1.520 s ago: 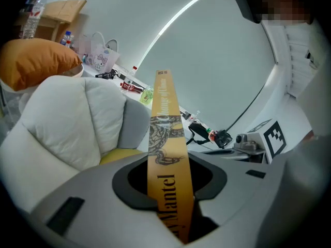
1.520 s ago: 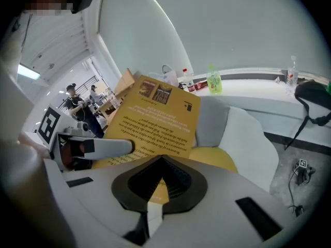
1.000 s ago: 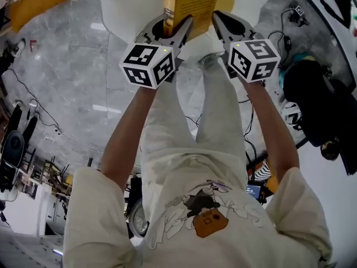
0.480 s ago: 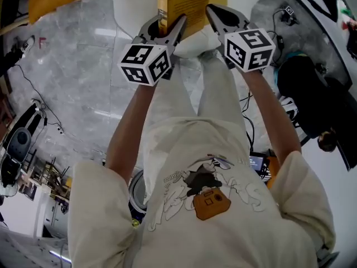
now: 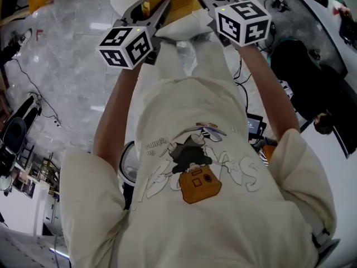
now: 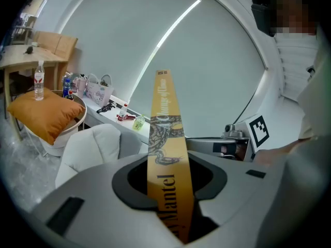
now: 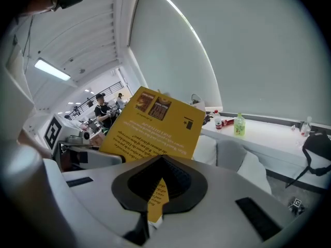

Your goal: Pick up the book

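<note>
I am standing over a grey marbled floor that is catching pale reflections. Ahead, a plain pale wall is filling most of what I am seeing, and a long light strip is glowing along its upper edge. A white ledge is running along the foot of the wall, carrying small bottles. A white armchair is standing in front of it. To the left an orange cushion is lying on a round white seat, near a wooden table. A ceiling lamp is shining under a slatted white ceiling.
</note>
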Tool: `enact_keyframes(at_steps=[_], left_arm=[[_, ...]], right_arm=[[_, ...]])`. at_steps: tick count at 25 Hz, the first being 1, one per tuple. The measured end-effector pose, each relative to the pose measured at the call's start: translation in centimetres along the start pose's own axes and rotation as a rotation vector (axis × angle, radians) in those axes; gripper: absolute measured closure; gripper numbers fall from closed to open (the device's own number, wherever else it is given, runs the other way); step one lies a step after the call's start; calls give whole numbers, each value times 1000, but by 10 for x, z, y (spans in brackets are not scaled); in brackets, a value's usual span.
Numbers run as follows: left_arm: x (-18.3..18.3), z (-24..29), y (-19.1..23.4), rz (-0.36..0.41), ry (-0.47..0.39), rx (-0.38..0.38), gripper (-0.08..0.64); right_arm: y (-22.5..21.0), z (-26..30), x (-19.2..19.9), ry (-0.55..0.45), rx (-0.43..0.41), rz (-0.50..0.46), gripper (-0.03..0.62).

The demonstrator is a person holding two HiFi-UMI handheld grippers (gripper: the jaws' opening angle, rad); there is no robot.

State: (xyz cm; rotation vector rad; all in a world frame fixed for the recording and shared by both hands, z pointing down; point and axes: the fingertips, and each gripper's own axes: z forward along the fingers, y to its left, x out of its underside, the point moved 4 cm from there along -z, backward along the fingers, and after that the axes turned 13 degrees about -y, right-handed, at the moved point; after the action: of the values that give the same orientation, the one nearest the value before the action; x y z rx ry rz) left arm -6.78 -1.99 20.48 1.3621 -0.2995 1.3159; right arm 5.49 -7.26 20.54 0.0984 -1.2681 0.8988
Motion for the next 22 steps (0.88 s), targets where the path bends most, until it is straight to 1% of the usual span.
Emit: enact_keyframes(at_steps=[2,6,10,18,22], left_arm=[[-6,-10,-9,-12,-4,2,419],[-19,-23,-28,42,-16,26,419],[-31,-33,-43,67,-25,39,419],[-61,-53,-67,100,-57,29,419],[-83,-77,-77,113,-81,22,419]], right_arm=[[9,-7,-4,11,-18,-6,569],[25,-18,-16,1,-36,-22,569],[38,-28,-28,-13,-49,-36,569],[64,-45,-51,-33,-118,-68,569],[98,-50,-69,-57,-160,-84,569]])
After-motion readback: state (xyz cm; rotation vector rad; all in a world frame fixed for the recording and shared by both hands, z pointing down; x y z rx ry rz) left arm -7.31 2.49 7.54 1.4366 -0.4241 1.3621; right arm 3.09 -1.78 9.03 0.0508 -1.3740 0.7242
